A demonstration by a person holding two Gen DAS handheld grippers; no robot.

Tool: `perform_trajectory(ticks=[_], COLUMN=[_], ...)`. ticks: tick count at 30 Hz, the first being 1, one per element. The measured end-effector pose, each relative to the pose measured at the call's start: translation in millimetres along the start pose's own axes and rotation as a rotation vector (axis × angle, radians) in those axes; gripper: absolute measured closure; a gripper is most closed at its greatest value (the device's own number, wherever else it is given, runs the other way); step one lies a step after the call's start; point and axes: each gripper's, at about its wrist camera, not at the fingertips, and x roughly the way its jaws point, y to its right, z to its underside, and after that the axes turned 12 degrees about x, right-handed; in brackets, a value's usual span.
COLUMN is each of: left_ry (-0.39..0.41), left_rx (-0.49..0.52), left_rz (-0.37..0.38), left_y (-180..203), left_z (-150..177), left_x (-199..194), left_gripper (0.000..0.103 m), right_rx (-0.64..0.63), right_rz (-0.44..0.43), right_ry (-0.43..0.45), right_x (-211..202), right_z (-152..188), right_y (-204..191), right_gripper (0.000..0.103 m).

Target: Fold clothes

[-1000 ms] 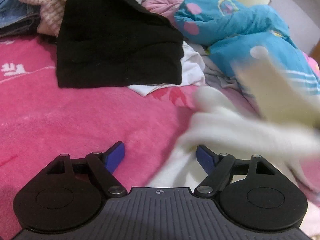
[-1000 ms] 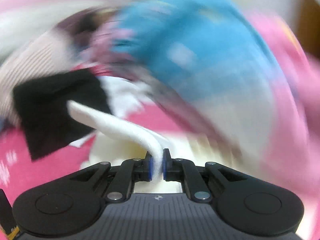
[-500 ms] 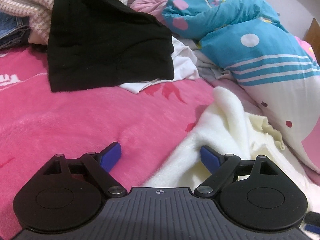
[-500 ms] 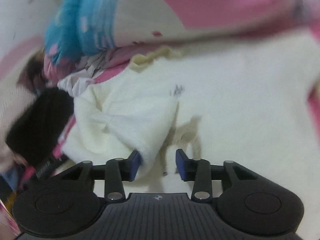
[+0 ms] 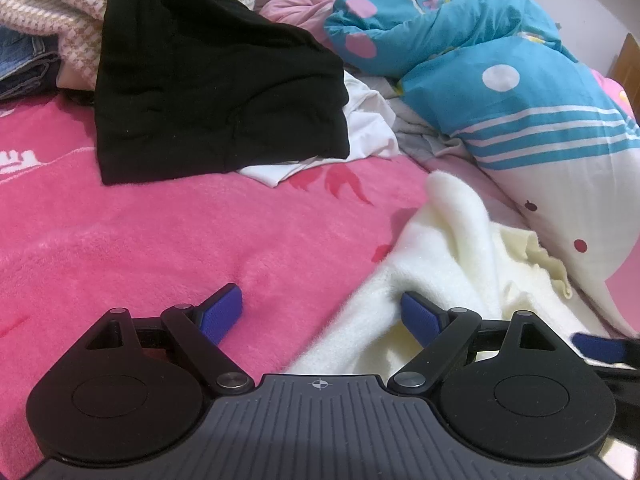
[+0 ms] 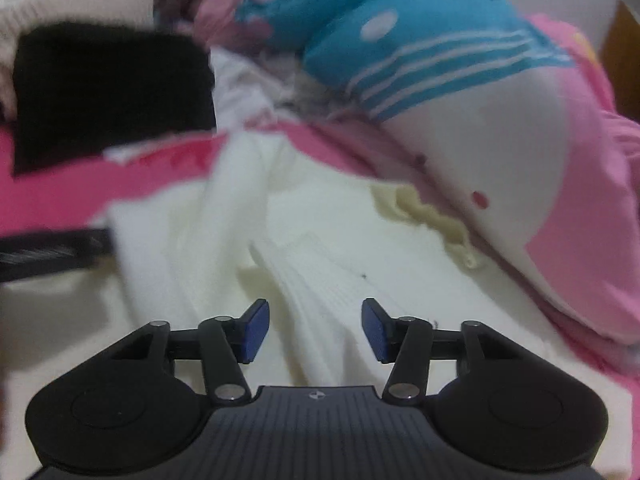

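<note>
Cream sweater lies rumpled on the pink bed, at 3 o'clock of the left claw, which is spread, gripping nothing. Right claw is closing astride a ribbed fold (pads not yet touching). Risk: pinching several layers, dragging the sweater askew.

Hidden or unclear, as we log it:
- right wrist view smeared; black garment without texture
- dark bar at left edge, cut off, unidentified
- white cloth mostly under black garment
- jeans cropped at left edge
- cream sweater partly behind left claw
</note>
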Motion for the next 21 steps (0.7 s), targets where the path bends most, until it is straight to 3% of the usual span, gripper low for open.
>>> perform_trajectory(ticks=[1, 2, 6, 10, 15, 21], left_ry=[-0.001, -0.002, -0.004, -0.004, -0.002, -0.003], left_rx=[-0.001, -0.002, -0.005, -0.015, -0.031, -0.059], left_rz=[0.0, 0.001, 0.0, 0.002, 0.006, 0.02], left_y=[0, 0, 0, 0, -1, -5], left_z=[0, 0, 0, 0, -1, -2], left_x=[0, 0, 1, 1, 1, 1], left_gripper=[0.016, 0.016, 0.016, 0.015, 0.015, 0.014], right_rx=[0.045, 0.109, 0.435, 0.635, 0.567, 0.37], right_rz=[-0.001, -0.008, -0.051, -0.177, -0.251, -0.379], right_ry=[-0.013, -0.007, 0.126, 0.284, 0.401, 0.461], right_x=[3, 2, -36, -89, -135, -142], right_z=[-3, -6, -23, -54, -131, -224], right_y=[7, 17, 69, 105, 80, -33], right_gripper=[0.088, 0.091, 0.093, 0.093, 0.093, 0.093])
